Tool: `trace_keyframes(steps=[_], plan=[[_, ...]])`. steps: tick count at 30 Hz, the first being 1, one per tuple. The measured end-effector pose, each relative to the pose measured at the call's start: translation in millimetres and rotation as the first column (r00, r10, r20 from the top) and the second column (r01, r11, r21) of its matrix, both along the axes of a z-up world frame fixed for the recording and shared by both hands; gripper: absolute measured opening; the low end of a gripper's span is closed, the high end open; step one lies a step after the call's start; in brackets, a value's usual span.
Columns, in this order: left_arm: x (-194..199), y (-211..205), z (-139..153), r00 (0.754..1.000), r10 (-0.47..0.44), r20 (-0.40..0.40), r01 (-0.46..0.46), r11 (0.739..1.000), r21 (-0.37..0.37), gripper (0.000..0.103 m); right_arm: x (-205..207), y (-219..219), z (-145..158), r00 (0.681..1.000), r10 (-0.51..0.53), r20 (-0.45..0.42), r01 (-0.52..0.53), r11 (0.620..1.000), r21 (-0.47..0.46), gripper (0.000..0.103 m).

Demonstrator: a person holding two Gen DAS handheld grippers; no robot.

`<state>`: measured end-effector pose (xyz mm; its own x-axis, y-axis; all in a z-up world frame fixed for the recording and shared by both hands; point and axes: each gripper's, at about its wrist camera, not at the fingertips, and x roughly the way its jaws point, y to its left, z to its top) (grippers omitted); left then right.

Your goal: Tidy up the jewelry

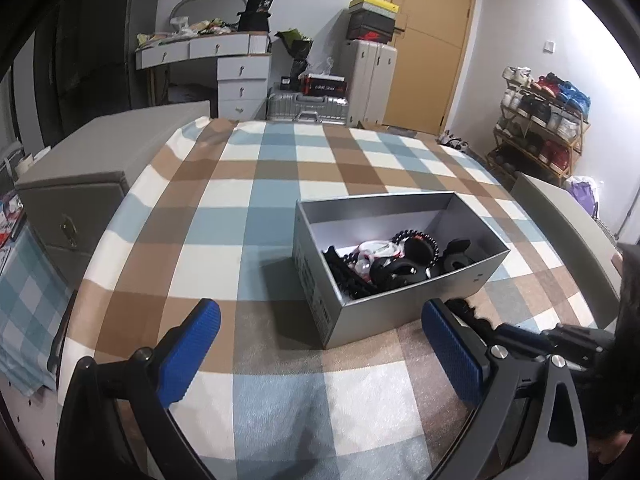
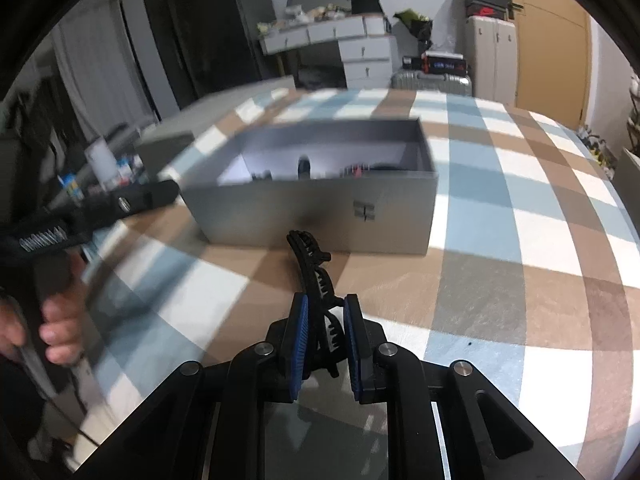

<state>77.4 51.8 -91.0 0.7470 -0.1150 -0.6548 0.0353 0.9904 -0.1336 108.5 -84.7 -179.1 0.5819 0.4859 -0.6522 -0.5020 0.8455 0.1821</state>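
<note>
At far left of the right wrist view, a hand grips the handle of the left gripper. In its own view this tool hovers over the checked tablecloth with its blue pads spread wide and nothing between them, apparently kept clear of the work. Toward the middle, the open grey box sits on the cloth and already contains dark bead bracelets and other black accessories; judged from the task, it serves as the collecting container. In front of the box's near wall, on the cloth and just short of it, lies a long black toothed hair clip, its far tip close to the wall. The right gripper has its jaws drawn in to a narrow gap, the pads pressing the clip's near end from both sides. Gripping one end leaves the rest free to swing over the rim, so a lift and drop into the box is the probable next step.
</note>
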Motion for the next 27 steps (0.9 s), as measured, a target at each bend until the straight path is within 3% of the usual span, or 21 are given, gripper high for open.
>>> trace_keyframes(steps=[5,8,15,25,27], plan=[[4.2,-5.5,8.9,0.999,-0.046,0.025,0.046,0.999,-0.017,0.098,-8.7,-12.7,25.9,0.997,-0.002,0.076,-0.007,0.993,0.117,0.017],[10.4,-8.5,14.4,0.996,-0.084,0.041,0.086,0.995,-0.052,0.098,-5.7,-11.7,37.5,0.995,-0.002,0.096,-0.012,0.990,0.139,0.017],[30.2,-15.0,18.8,0.993,-0.106,0.050,0.109,0.993,-0.052,0.098,19.2,-3.5,50.6,0.995,0.015,0.102,-0.031,0.988,0.151,0.017],[52.6,-16.7,17.8,0.992,-0.125,0.024,0.127,0.989,-0.076,0.086,55.0,11.7,54.5,0.996,0.052,0.077,-0.063,0.987,0.150,0.017],[57.0,-18.8,17.0,0.991,-0.136,0.012,0.137,0.988,-0.070,0.061,62.5,12.5,53.4,0.996,0.054,0.066,-0.064,0.986,0.153,0.017]])
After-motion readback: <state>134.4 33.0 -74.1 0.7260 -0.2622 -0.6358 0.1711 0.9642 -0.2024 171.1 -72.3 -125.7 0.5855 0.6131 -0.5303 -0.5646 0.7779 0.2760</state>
